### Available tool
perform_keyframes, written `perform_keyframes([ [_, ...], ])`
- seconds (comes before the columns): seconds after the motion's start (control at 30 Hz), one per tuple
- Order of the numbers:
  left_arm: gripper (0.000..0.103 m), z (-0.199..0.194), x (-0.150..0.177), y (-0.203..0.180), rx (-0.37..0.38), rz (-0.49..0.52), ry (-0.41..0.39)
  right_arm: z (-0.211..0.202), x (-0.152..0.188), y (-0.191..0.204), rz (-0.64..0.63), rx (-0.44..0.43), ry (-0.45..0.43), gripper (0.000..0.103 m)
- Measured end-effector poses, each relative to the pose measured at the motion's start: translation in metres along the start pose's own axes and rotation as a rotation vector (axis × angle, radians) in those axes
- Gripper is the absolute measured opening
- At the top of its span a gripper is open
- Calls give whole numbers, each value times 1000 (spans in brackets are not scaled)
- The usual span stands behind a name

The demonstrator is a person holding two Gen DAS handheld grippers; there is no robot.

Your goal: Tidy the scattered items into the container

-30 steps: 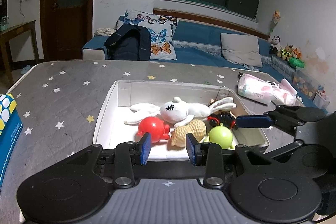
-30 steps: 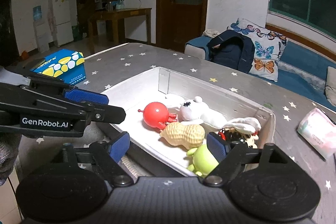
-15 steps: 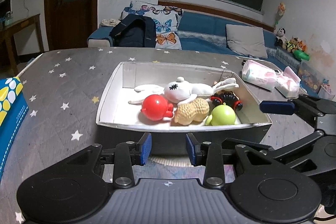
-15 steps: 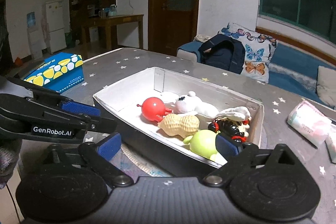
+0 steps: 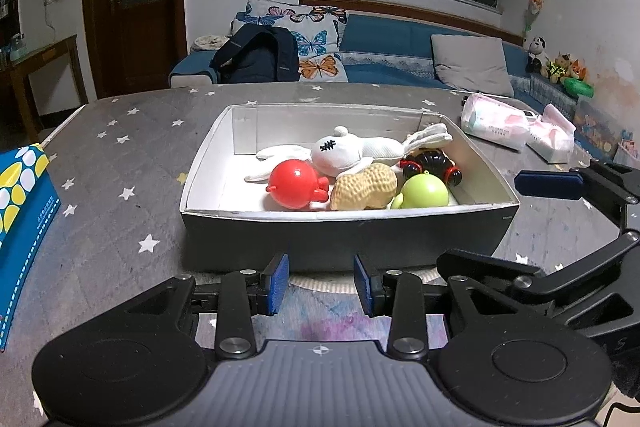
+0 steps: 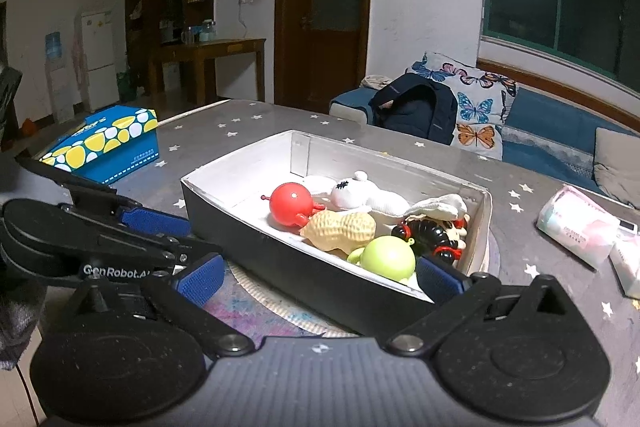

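A grey box with a white inside stands on the starred table. In it lie a white plush rabbit, a red ball toy, a peanut toy, a green ball toy and a black and red toy. My left gripper is open and empty, just in front of the box's near wall. My right gripper is open wide and empty, its fingers either side of the box's near corner.
A blue and yellow tissue box sits at the table's left. Two soft tissue packs lie to the right of the box. A round mat lies under the box. A sofa stands behind the table.
Both grippers have pulled back and lowered from above the box to in front of its near wall. The toys in the box have not moved.
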State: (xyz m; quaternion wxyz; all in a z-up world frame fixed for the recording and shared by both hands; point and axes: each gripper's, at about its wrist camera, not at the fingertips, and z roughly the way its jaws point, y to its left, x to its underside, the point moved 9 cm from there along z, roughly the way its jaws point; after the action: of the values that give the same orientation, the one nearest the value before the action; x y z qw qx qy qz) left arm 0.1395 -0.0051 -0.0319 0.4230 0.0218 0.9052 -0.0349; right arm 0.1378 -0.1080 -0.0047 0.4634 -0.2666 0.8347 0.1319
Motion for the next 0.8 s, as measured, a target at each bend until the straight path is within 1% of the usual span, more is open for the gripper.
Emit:
perform_keyframes([
  [0.4, 38, -1, 7, -1, -19, 10, 0, -8, 12, 0, 55, 15, -12, 103],
  [0.8, 38, -2, 10, 1, -61, 17, -24, 2, 29, -6, 131, 57, 39, 103],
])
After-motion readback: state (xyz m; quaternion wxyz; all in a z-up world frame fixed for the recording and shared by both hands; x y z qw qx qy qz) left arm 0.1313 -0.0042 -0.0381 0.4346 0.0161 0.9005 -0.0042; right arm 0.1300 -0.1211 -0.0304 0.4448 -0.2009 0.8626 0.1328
